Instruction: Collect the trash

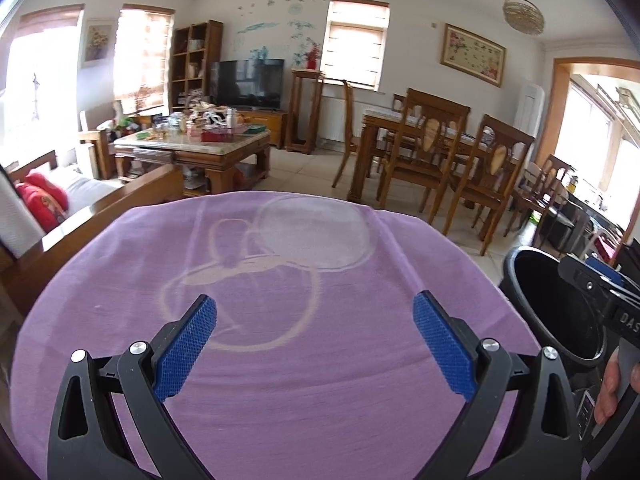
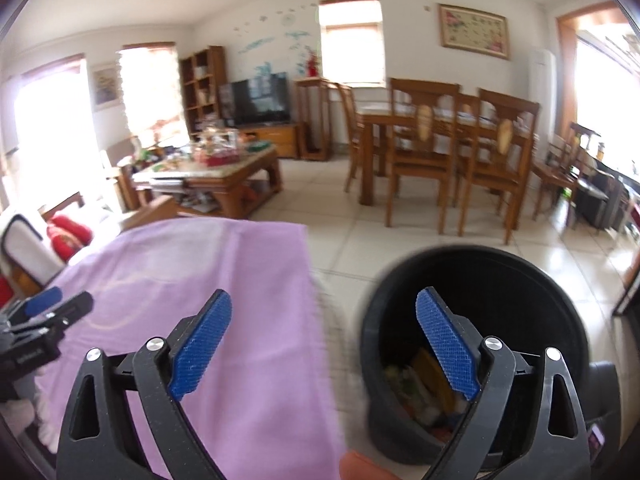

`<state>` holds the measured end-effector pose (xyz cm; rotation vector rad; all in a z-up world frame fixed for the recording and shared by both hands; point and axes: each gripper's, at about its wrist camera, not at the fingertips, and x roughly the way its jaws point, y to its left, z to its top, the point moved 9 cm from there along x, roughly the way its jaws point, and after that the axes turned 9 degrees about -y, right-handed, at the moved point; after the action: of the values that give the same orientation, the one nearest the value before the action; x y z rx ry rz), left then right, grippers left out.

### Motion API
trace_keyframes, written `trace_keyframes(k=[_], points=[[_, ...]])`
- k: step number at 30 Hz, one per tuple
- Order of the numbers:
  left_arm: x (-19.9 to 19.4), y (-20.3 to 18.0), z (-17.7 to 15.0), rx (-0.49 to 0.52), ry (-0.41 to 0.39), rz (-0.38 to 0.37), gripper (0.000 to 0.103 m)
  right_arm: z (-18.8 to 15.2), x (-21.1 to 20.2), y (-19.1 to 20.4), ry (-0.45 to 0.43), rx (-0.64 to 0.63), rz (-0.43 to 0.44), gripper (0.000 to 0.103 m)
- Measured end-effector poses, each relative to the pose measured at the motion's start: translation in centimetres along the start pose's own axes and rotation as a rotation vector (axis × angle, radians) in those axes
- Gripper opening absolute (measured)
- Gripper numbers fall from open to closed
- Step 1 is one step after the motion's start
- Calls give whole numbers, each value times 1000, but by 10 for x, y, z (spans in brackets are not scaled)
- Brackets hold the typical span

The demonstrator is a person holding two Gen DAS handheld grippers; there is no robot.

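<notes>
A black round trash bin (image 2: 472, 280) stands on the floor right of a table covered with a purple cloth (image 2: 200, 280). Several pieces of trash (image 2: 420, 392) lie at its bottom. My right gripper (image 2: 324, 312) is open and empty, hovering between the table edge and the bin. In the left wrist view my left gripper (image 1: 316, 316) is open and empty above the purple cloth (image 1: 280, 360), which shows no trash. The bin (image 1: 556, 304) and the right gripper's body (image 1: 616, 304) show at the right edge there.
A wooden coffee table (image 1: 192, 148) loaded with clutter stands beyond the cloth-covered table, beside a sofa with red cushions (image 1: 44, 200). A dining table with wooden chairs (image 1: 436, 152) stands at the right. Tiled floor (image 2: 328, 208) lies between them.
</notes>
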<state>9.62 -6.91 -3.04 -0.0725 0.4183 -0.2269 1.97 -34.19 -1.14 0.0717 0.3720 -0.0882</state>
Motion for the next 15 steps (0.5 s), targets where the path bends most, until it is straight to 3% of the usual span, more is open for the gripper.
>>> trace_keyframes(k=[4,8,15], points=[[-6,44,-4,-46,-4,82,98,15,5,60,-33,-36,83,98],[-16,82,-3,-26,-26,179,98,23,13,115,-71,-59,153,98],[-22,114,5,-47,-48,241,98,28,37,178,-112,-62,230,98]])
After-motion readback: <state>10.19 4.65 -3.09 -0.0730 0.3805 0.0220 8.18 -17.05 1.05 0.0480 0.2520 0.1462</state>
